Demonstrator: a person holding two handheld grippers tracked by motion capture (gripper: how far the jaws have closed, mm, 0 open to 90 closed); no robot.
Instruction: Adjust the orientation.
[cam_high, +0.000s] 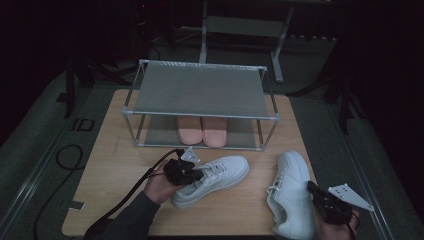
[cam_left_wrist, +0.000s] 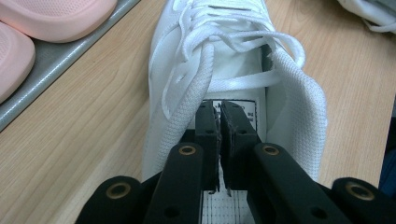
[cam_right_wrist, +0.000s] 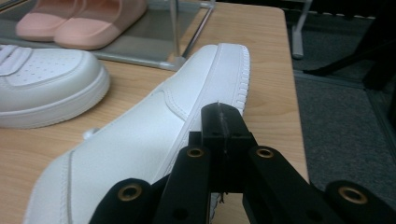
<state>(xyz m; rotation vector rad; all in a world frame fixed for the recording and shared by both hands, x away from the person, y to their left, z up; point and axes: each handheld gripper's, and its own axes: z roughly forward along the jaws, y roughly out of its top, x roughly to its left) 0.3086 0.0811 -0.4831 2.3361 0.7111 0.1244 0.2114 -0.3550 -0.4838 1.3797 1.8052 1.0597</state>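
Note:
Two white sneakers lie on the wooden table (cam_high: 115, 165). The left sneaker (cam_high: 220, 175) lies on a slant with its toe to the right. My left gripper (cam_high: 196, 175) sits at its heel opening. In the left gripper view the jaws (cam_left_wrist: 219, 112) stand nearly together, a hairline apart, tips by the tongue label inside the shoe (cam_left_wrist: 229, 42); nothing shows between them. The right sneaker (cam_high: 291, 192) points away from me. My right gripper (cam_high: 312, 189) rests shut at its outer side, its tips (cam_right_wrist: 223, 122) by the sole edge of the shoe (cam_right_wrist: 140, 135).
A metal shoe rack (cam_high: 200, 90) stands at the back of the table, with a pair of pink slippers (cam_high: 202, 131) on its lower shelf. The table's right edge lies close to the right sneaker. Dark floor and frames surround the table.

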